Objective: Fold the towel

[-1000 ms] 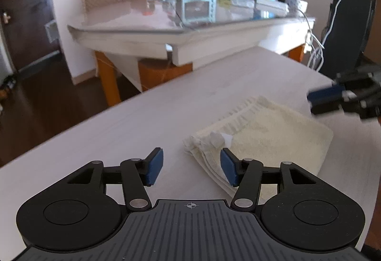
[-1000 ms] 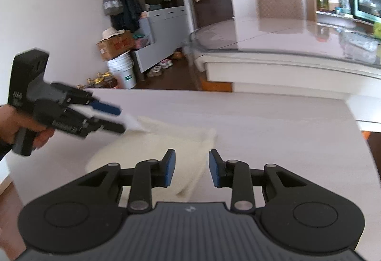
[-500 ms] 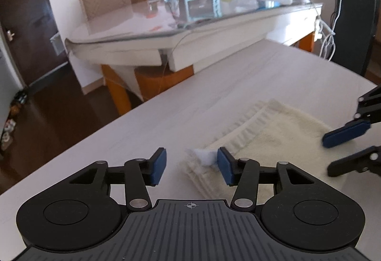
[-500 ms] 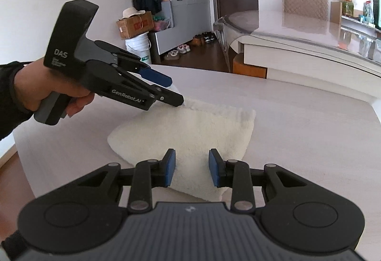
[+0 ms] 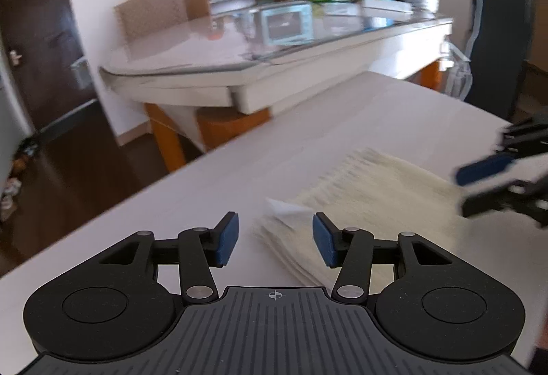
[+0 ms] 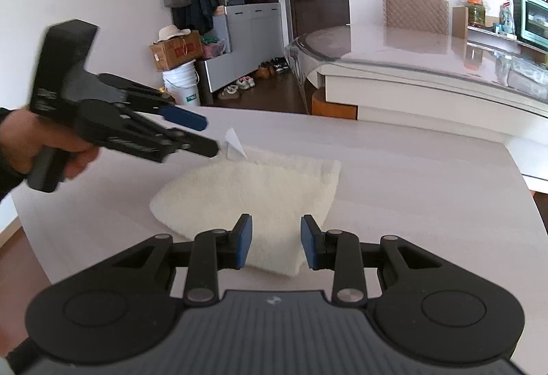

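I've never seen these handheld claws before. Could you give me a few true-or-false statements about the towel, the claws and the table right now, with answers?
1. The towel lies folded on the white table. True.
2. The left gripper is clamped shut on the towel. False: its jaws are open, around a stacked corner without pinching it.
3. The right gripper is open, with the towel's near edge between its fingers. True.
4. A white tag sticks up at a towel corner. True.
5. The towel is dark blue. False: it is cream; only the finger pads are blue.
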The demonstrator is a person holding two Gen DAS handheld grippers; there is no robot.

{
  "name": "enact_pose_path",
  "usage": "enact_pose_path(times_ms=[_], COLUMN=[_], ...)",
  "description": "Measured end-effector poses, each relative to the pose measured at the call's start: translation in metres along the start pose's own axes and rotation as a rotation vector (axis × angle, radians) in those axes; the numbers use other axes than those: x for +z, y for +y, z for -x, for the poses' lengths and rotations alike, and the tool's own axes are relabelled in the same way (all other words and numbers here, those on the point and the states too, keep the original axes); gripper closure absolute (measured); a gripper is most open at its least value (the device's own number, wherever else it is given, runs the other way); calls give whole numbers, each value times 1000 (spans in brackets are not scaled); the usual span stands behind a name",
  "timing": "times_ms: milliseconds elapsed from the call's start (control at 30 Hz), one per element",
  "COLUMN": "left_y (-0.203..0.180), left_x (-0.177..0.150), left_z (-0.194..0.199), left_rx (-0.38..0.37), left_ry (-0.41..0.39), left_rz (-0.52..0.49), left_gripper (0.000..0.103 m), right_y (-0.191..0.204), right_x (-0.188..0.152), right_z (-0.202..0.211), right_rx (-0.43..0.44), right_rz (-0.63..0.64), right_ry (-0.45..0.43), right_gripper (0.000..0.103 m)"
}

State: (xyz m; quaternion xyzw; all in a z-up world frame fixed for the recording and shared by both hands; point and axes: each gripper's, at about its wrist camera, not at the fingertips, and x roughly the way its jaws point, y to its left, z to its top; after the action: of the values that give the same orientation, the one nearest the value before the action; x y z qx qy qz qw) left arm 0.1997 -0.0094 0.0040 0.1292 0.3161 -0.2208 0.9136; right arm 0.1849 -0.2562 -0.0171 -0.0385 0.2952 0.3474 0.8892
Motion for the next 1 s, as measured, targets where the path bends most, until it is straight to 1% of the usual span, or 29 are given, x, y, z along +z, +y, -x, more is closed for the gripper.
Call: enact_pose_path(times_ms=[33, 100, 133, 167, 267, 367, 433, 533, 600, 633, 733, 867, 1000], left_y=[-6, -15, -22, -25, -29, -30, -33, -35, -30, -25, -15, -2, 4], left_x=[-3, -9, -13, -16, -26, -32, -36, -37, -34, -31, -21, -9, 0], left_z=[5, 10, 12, 11, 8, 11, 13, 15, 16, 16, 12, -2, -18], left_rx=[-19, -51, -64, -66, -70, -60, -47, -45, -50, -41, -14, 1, -9], left_ry=[-2, 1, 9, 18, 47, 41, 36, 35, 25, 15, 2, -12, -16], left_rz=[-14, -28, -40, -45, -36, -8, -11, -9, 9, 18, 25, 34, 26], left_gripper=[54, 66, 77, 79, 80, 80, 80, 80, 80, 77, 77, 77, 77], right_y=[1, 2, 3, 4, 10, 15, 18, 19, 17, 15, 6, 0, -2], right_x=[-1, -2, -2, -2, -2, -5, -10, -12, -8, -5, 7, 19, 24], right_z=[1, 2, 3, 2, 0, -3, -5, -6, -5, -5, -6, -18, -33], right_rx=[-1, 6, 8, 10, 17, 3, -1, -4, 1, 0, -7, -9, 0], right_rz=[-6, -20, -24, -22, -2, 36, 58, 72, 57, 49, 25, 37, 60], right_ry=[-4, -13, -15, -14, -2, 23, 42, 41, 31, 23, -5, -4, 18], right_gripper=[68, 68, 69, 69, 70, 73, 73, 73, 73, 73, 73, 73, 73])
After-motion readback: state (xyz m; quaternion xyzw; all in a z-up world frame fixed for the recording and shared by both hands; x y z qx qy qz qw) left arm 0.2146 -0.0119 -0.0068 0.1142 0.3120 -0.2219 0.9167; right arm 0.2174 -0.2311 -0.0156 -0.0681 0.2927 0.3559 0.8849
